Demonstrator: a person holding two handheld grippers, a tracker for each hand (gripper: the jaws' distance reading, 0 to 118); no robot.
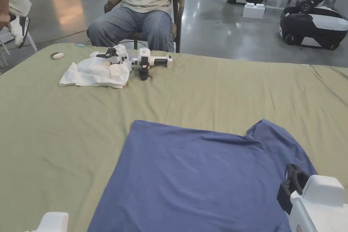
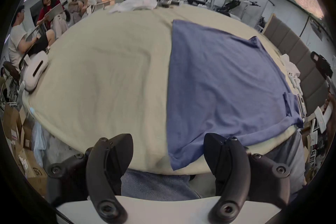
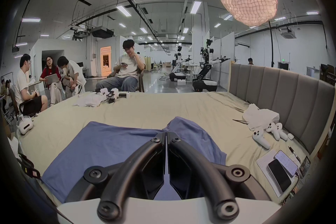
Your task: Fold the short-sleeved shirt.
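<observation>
A blue short-sleeved shirt (image 1: pixel 197 178) lies spread flat on the olive bed sheet (image 1: pixel 204 90). Its hem points left and one sleeve (image 1: pixel 272 134) sticks out at the far right. My right gripper (image 1: pixel 291 171) hovers over the shirt's right part near that sleeve. In the right gripper view its jaws (image 3: pixel 166 134) are shut together with nothing between them, and the shirt (image 3: pixel 109 148) lies beneath. My left gripper (image 2: pixel 168 140) is open off the bed's near edge, facing the shirt's near hem corner (image 2: pixel 180 159). Its white housing (image 1: pixel 52 221) shows at the lower left.
At the far edge lie a white cloth (image 1: pixel 97 71) and two spare grippers (image 1: pixel 149 62), with a seated person (image 1: pixel 146 12) behind. A white headset (image 2: pixel 34 71) rests at the bed's left edge. By the grey headboard (image 3: pixel 281 86) are controllers (image 3: pixel 261 137) and phones (image 3: pixel 280 171).
</observation>
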